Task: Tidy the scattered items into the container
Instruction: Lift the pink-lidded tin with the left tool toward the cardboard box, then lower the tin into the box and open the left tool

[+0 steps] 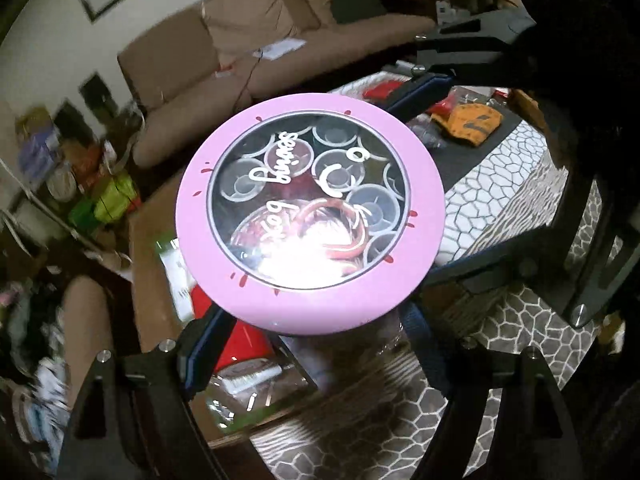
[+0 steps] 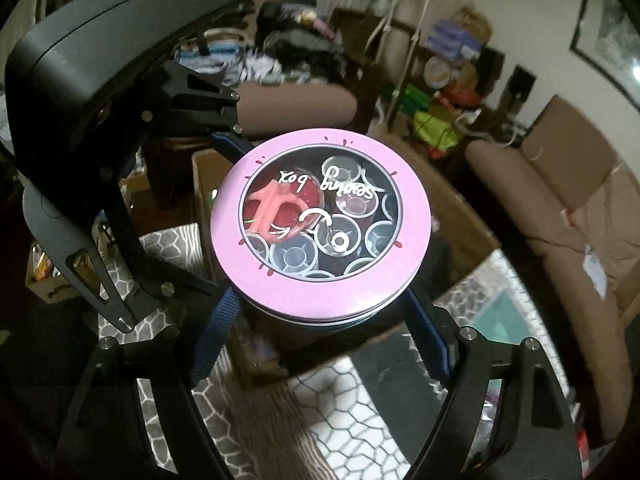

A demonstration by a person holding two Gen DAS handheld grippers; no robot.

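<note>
Pink metal rings the round sewing box (image 1: 310, 216), whose clear lid window carries white lettering and shows thread spools packed side by side, with something red and pink coiled at one side. The tin is up in the air, carried between both tools rather than resting on anything.

From the left wrist camera, the left gripper (image 1: 316, 322) has its blue-padded fingers (image 1: 208, 340) set wide, one at each side of the tin's lower edge, pressing on its wall. The right gripper (image 1: 420, 88) comes in from the upper right in that view, a blue pad meeting the tin's far rim.

From the right wrist camera the same arrangement appears mirrored: the right gripper (image 2: 320, 320) has its fingers (image 2: 218, 332) spread wide and closed against the sewing box (image 2: 320, 220) just under the lid, while the left gripper (image 2: 224, 136) reaches the tin from the upper left.

Below lies a patterned tabletop (image 1: 500, 168) with a grey and white cell print, and an open cardboard box (image 1: 152, 264) stands beside it holding red and white items. The blur makes its contents hard to tell. A brown sofa (image 1: 240, 48) runs along the wall behind.
</note>
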